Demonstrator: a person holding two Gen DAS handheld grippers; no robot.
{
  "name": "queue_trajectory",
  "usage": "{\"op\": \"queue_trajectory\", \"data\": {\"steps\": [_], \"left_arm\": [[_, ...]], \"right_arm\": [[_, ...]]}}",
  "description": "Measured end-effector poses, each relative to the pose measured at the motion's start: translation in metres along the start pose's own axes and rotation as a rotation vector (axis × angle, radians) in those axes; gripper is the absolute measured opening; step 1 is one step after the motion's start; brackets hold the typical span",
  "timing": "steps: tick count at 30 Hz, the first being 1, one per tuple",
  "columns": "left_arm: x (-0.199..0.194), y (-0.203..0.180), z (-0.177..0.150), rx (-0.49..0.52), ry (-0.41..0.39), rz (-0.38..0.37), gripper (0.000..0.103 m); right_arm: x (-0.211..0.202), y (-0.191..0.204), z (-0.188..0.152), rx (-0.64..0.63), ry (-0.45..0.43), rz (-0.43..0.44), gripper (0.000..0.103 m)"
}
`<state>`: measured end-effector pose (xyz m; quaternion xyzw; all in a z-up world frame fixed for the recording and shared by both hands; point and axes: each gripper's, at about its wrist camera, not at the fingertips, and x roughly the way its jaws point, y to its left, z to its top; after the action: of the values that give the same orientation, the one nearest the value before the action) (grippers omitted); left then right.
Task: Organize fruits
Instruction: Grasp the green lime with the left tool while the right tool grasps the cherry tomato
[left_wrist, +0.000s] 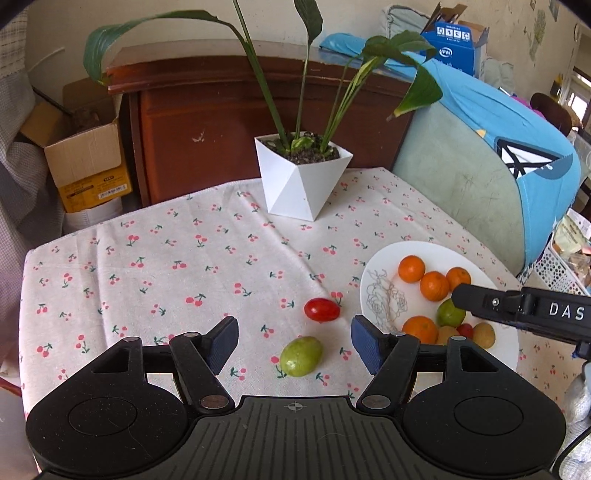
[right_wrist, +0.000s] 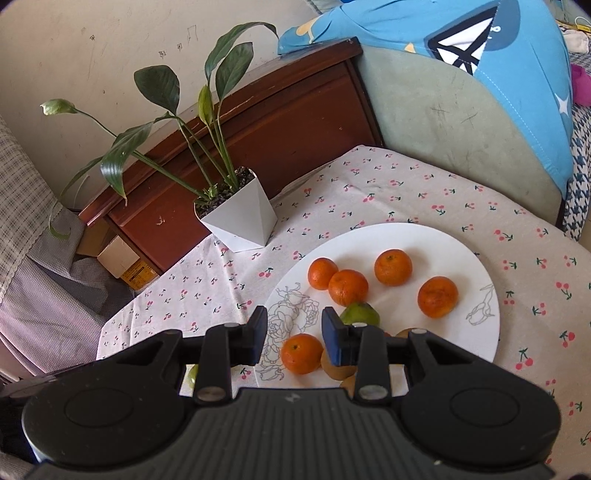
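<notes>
Jaws of our left gripper (left_wrist: 293, 341) stand open around a green fruit (left_wrist: 301, 356) on the worktop (left_wrist: 166, 258), while our right gripper (right_wrist: 293, 334) hangs narrowly open, empty, above the plate (right_wrist: 461, 332).

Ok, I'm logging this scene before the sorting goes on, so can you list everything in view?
oranges: five, orange, on the plate
green fruit: two, green, one on the cloth, one on the plate
red fruit: one, red, on the cloth left of the plate
small red fruit: one, red, on the plate
brownish fruit: at least two, yellow-brown, near edge of the plate
plate: one, white with line-drawn flowers, on the cloth
cloth: one, white with cherries, over the table
potted plant: one, white pot, far end of the cloth
cabinet: one, brown, behind
left gripper: black, open, above the cloth
right gripper: black, open, above the plate
</notes>
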<state>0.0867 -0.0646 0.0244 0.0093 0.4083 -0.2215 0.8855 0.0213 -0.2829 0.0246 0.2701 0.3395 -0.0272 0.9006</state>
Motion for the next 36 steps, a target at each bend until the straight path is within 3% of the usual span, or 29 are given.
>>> {"op": "queue_trajectory", "data": {"steps": [6, 15, 22, 36], "left_arm": [[0.016, 0.0, -0.015, 0.034, 0.031, 0.014, 0.066], [0.024, -0.003, -0.018, 0.068, 0.005, -0.012, 0.058], [0.031, -0.001, -0.026, 0.084, 0.005, -0.027, 0.028], [0.003, 0.037, -0.018, -0.043, -0.044, 0.01, 0.027]], "right_arm": [[0.006, 0.009, -0.001, -0.013, 0.007, 0.016, 0.034], [0.016, 0.021, -0.004, -0.03, 0.023, 0.035, 0.034], [0.029, 0.029, -0.009, -0.079, 0.051, 0.063, 0.034], [0.068, 0.061, -0.022, -0.312, 0.097, 0.11, 0.034]]}}
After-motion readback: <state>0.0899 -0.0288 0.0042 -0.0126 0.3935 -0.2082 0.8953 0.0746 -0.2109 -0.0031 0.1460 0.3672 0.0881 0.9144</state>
